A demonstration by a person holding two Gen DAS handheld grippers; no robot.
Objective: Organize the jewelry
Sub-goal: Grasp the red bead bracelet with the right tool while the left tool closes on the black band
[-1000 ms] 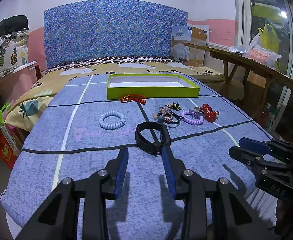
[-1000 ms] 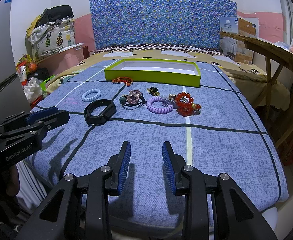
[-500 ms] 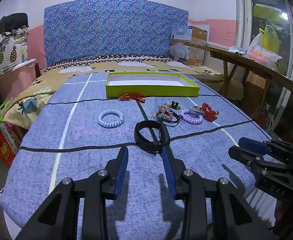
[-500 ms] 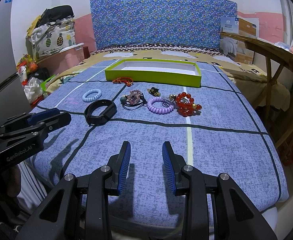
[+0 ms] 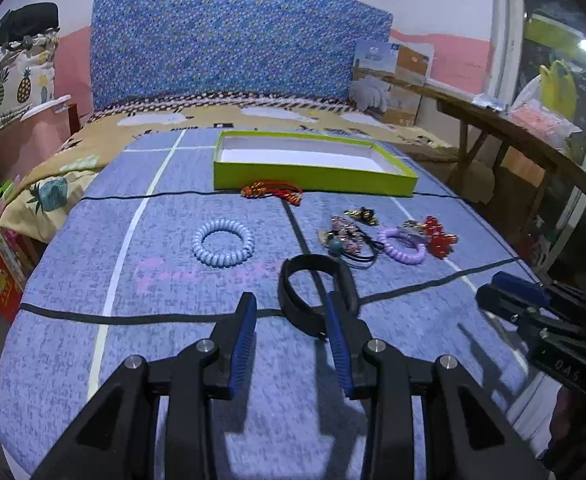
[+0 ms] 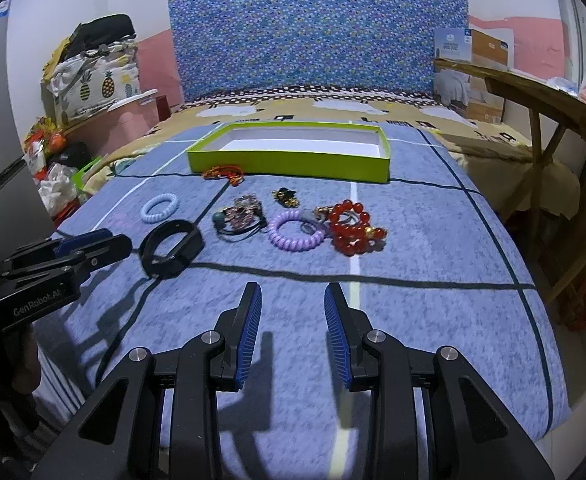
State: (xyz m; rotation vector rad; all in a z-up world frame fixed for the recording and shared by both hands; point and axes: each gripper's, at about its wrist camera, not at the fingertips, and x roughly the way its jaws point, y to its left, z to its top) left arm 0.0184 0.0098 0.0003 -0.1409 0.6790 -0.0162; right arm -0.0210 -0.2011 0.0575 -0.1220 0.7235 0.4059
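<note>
Lime-green box (image 5: 313, 180), black band (image 5: 313, 280)

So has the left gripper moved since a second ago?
Yes. In the right wrist view the left gripper has advanced toward the black band, its tip now beside the band's rim; jaws open.

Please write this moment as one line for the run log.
left gripper: open, at black band | right gripper: open, nothing held | green box: nothing inside

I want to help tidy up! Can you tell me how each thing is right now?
green box: open, empty.
black band: flat on the blanket, not gripped.
light blue coil: lying loose.
purple coil: touching the red beads.
left gripper: open.
right gripper: open, empty.
</note>
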